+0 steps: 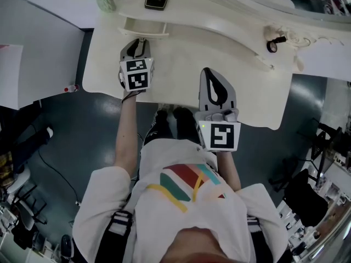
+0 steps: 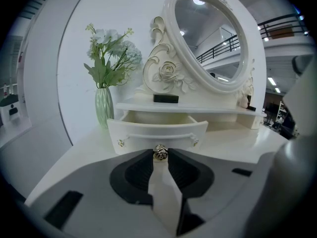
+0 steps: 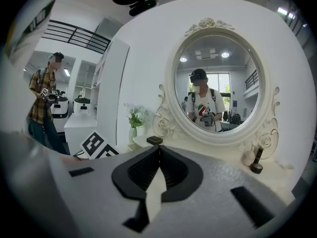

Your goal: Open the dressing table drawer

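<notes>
The small cream drawer (image 2: 157, 130) under the mirror shelf stands pulled out, its inside showing empty; in the head view the drawer (image 1: 141, 27) juts from the shelf at upper left. My left gripper (image 2: 160, 153) is shut on the drawer's gold rose knob (image 2: 160, 152), jaw tips pinching it from both sides. From the head view the left gripper (image 1: 138, 44) reaches to the drawer front. My right gripper (image 3: 157, 150) hovers shut and empty over the tabletop, away from the drawer, and the right gripper (image 1: 210, 73) sits mid-table in the head view.
An oval mirror (image 2: 210, 38) in a carved frame rises behind the shelf. A green vase of flowers (image 2: 104, 105) stands left of the drawer. A small black box (image 1: 156, 0) lies on the shelf. A dark bottle (image 3: 256, 158) sits at the right. The table's front edge (image 1: 181, 104) curves near the person.
</notes>
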A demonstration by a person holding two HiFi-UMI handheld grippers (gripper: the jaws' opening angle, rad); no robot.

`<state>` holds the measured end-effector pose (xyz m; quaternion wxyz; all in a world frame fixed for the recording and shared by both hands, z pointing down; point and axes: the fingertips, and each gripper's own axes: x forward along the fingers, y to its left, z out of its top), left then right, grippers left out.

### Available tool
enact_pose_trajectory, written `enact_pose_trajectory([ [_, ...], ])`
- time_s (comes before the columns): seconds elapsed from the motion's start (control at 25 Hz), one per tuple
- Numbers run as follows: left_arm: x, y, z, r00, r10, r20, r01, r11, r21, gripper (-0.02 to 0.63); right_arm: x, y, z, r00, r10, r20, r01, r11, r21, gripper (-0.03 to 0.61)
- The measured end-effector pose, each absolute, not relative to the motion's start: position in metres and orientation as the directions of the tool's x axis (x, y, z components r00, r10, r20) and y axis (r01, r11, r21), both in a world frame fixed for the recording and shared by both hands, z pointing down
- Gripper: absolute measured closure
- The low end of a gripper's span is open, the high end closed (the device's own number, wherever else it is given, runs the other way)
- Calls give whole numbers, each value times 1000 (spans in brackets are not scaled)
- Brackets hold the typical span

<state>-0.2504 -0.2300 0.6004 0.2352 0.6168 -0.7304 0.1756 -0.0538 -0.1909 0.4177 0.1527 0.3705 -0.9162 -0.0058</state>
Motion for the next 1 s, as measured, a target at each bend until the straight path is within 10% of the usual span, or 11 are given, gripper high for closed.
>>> enact_pose_trajectory([
  [1.0, -246, -206, 602, -155, -811, 564, -979, 201, 19, 523, -51, -181, 412, -702, -664, 258, -654, 744, 135, 578],
])
